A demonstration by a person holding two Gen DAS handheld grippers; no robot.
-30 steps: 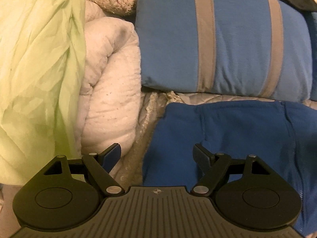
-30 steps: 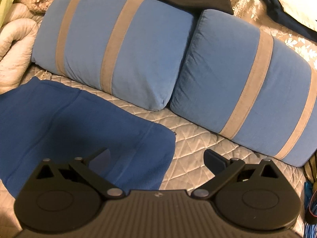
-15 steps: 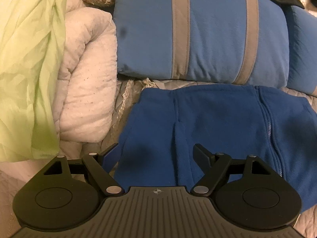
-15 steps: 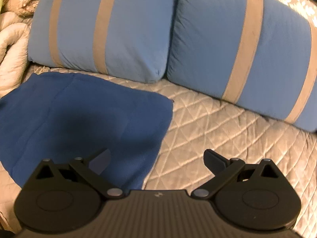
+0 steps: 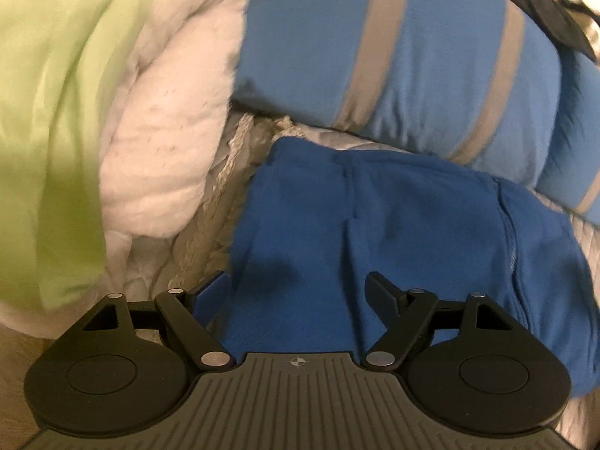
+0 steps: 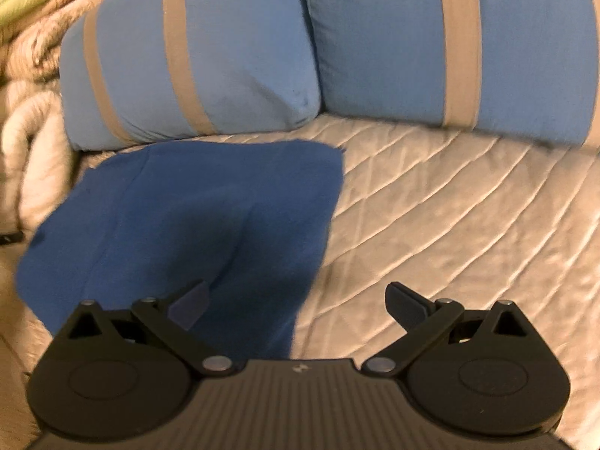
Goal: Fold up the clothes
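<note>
Both grippers are hanging over the bed now, tilted down at it. The left gripper (image 5: pixel 298 292) is holding its jaws wide apart with nothing between them, the blue garment (image 5: pixel 375 247) lying flat just beneath. The right gripper (image 6: pixel 296 302) is showing jaws spread just as wide and empty, straddling the garment's right edge (image 6: pixel 187 225), one finger over blue cloth, the other over the quilted bedspread (image 6: pixel 450 206). The garment is lying spread on that bedspread, its far edge close to the striped blue pillows (image 6: pixel 195 56). Further left, a rolled white comforter (image 5: pixel 168 131) is sitting beside it, with a light green sheet (image 5: pixel 48 112) draping next to that.
</note>
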